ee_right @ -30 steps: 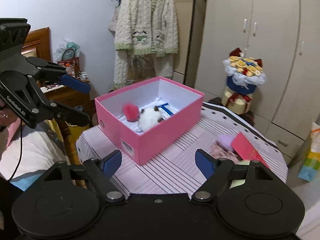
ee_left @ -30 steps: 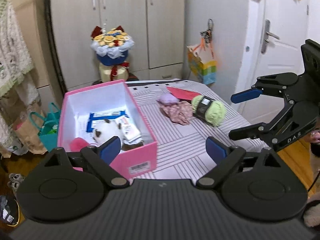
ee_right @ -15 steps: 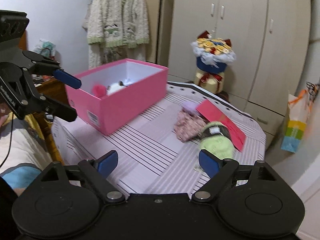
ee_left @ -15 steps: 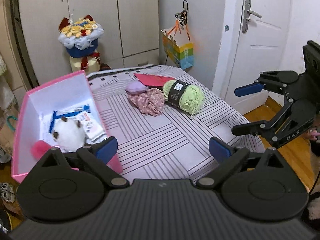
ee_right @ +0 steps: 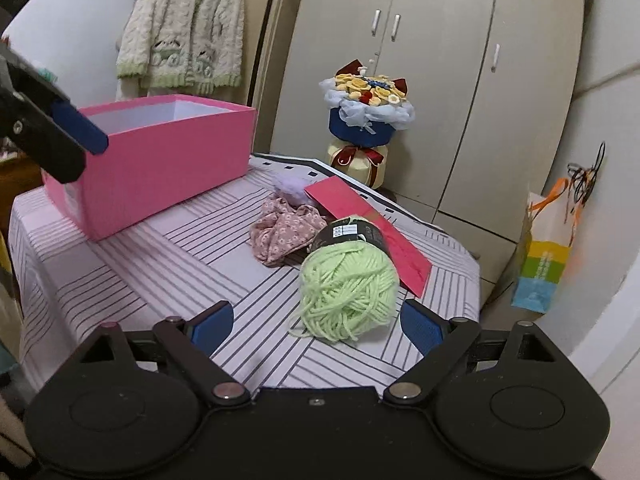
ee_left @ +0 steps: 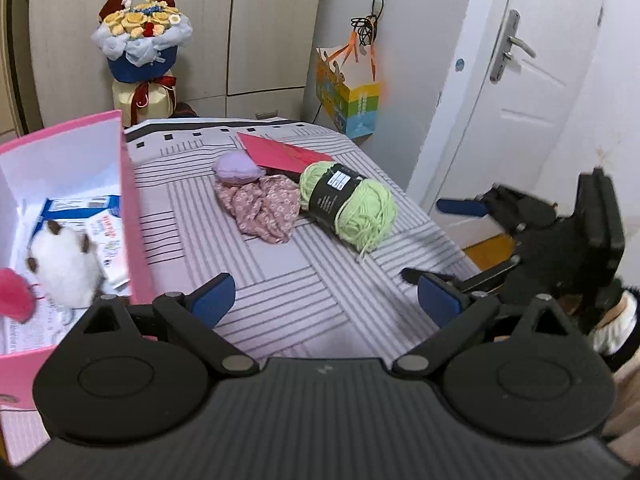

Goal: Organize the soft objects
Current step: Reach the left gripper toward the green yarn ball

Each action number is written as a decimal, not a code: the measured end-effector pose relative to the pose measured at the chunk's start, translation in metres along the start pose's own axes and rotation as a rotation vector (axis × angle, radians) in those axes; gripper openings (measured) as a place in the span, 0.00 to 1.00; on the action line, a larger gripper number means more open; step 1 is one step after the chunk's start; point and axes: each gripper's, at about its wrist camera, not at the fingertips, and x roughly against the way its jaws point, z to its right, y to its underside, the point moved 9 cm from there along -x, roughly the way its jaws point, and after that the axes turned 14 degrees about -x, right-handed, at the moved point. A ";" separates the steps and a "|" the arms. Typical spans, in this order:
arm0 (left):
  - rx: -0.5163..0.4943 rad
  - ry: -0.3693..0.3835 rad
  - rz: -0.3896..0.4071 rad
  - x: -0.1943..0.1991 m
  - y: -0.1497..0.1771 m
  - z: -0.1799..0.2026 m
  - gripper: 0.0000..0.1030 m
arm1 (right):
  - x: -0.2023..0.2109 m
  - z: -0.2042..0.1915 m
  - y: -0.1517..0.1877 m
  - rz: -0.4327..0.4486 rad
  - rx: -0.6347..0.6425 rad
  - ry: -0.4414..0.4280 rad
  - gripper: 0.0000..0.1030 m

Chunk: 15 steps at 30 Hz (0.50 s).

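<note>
A green yarn ball (ee_right: 347, 285) with a black label lies on the striped table, just ahead of my right gripper (ee_right: 316, 324), which is open and empty. It also shows in the left wrist view (ee_left: 347, 205). Next to it lie a pink floral cloth (ee_left: 261, 207) and a lilac puff (ee_left: 236, 167). The pink box (ee_left: 134, 216) at the left holds a white plush toy (ee_left: 64, 264) and a pink pompom (ee_left: 14, 295). My left gripper (ee_left: 324, 300) is open and empty above the table's near side.
A red envelope (ee_left: 286, 154) lies behind the yarn. A flower bouquet (ee_left: 140, 46) stands behind the table by the wardrobe. A colourful paper bag (ee_left: 350, 100) hangs at the right near the white door (ee_left: 516, 92). The table's right edge drops off beside the yarn.
Both grippers have swung right, away from the pink box and toward the yarn. The right gripper has dropped lower and come close to the yarn ball. Both stay open.
</note>
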 end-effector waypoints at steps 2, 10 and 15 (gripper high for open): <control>0.011 0.006 0.007 -0.013 -0.003 0.000 0.96 | -0.008 0.004 0.000 0.018 -0.028 -0.025 0.90; 0.148 0.033 0.080 -0.072 -0.021 -0.007 0.93 | -0.037 0.022 -0.005 0.040 -0.126 -0.042 0.90; 0.205 0.028 0.104 -0.106 -0.034 -0.006 0.93 | -0.049 0.027 -0.012 0.055 -0.137 -0.079 0.90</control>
